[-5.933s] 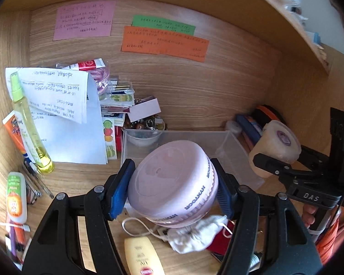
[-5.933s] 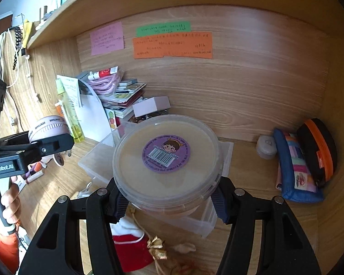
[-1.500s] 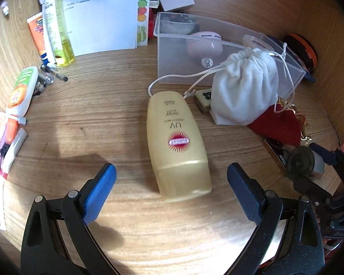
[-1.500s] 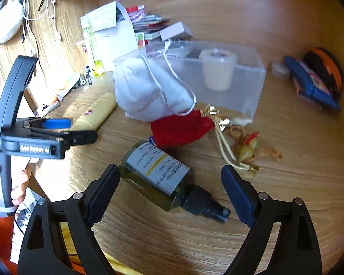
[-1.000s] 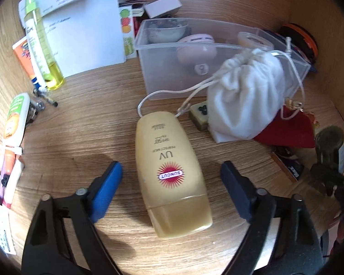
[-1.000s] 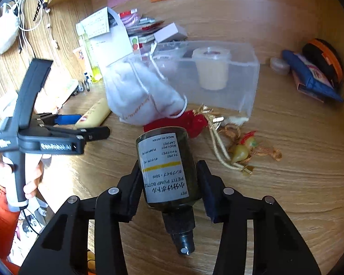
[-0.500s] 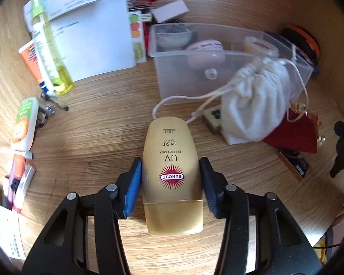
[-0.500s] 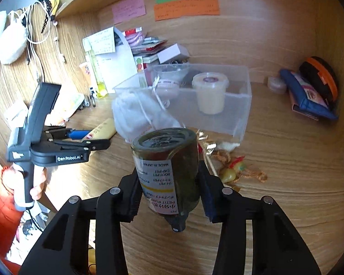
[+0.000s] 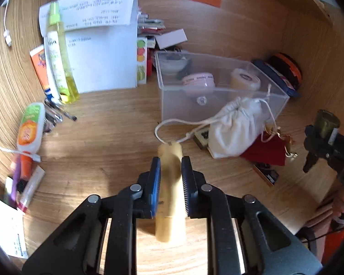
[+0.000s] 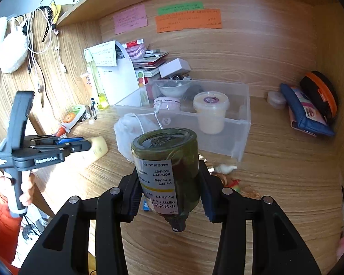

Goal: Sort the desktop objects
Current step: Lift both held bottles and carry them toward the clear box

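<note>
1. The left gripper (image 9: pixel 170 183) pinches a yellow sunscreen tube (image 9: pixel 170 188) between its blue pads, the tube raised off the wooden desk (image 9: pixel 107 142) in front of the clear plastic bin (image 9: pixel 217 105).
2. The right gripper (image 10: pixel 169 188) clamps a dark green pump bottle (image 10: pixel 167 167), base up and pump nozzle pointing down, also in front of the bin.
3. Its white label reads "PETIT PUMP BOTTLE" and "MADE IN JAPAN"; only the right wrist view shows this, as the left view catches just the bottle's end.
4. The tube's printing is hidden in both views.
5. Inside the bin sit a pink round case (image 9: pixel 198 81) and a cream lidded tub (image 10: pixel 209 112) with a purple sticker.
6. A white drawstring pouch (image 9: pixel 236 126) leans against the bin's front, a red pouch (image 9: pixel 263 151) just beside it.
7. Left of the bin stands a yellow-green spray bottle (image 9: pixel 58 57); only the left view shows the orange-and-green tube (image 9: pixel 31 128) clearly.
8. The left gripper's side reads "GenRobot.ai" in the right view.
</note>
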The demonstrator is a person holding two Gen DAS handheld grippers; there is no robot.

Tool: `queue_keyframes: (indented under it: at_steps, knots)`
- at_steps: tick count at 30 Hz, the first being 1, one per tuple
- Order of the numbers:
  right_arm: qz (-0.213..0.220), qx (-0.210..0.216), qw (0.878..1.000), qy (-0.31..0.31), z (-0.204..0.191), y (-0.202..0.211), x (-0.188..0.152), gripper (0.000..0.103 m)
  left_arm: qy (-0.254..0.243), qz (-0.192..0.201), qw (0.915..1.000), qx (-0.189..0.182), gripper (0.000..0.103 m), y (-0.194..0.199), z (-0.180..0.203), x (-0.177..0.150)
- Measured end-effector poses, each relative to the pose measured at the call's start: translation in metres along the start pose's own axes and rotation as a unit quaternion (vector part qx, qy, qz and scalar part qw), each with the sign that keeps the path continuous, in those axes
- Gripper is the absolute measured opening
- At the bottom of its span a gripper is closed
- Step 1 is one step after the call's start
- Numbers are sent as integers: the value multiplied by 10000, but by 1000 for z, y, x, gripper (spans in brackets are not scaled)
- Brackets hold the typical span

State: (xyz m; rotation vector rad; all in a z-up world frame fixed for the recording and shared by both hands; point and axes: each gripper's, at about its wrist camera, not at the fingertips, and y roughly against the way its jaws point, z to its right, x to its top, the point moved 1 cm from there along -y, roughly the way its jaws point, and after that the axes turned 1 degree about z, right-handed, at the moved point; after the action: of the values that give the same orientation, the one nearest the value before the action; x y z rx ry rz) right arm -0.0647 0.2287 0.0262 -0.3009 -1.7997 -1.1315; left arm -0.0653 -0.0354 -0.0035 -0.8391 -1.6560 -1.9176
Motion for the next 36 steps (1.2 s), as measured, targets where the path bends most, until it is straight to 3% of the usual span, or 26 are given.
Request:
queue_keyframes:
  at_steps: [6,10,14,20,26,32,36]
  knots:
    - [-14,40,10000,54,-6,-1,0,40,-175,-128,9997,-85,21,-14,16,0]
    - [-13,20,10000,83,-6,1,0,40,-317,-266,9991,108,34,-28,21,-3]
    - [19,70,9999,76,-6,3,0,40,-155,-279,9994,109,36,-31,15,-2]
    - [16,170,9998,133,-11,2,-1,40,173,-528,9984,63,47,-45,-2,-6]
    - [29,201,9997,163,-12,1,1,40,65,-494,9985,241,47,-45,3,-11]
    - [69,261,9996,126,-4,-5,19,40,97,-403,9991,78,47,-39,8,-13]
    - [181,175,9995,181,2,-4,38,40,144,-140,9998,-95,47,-26,10,-5]
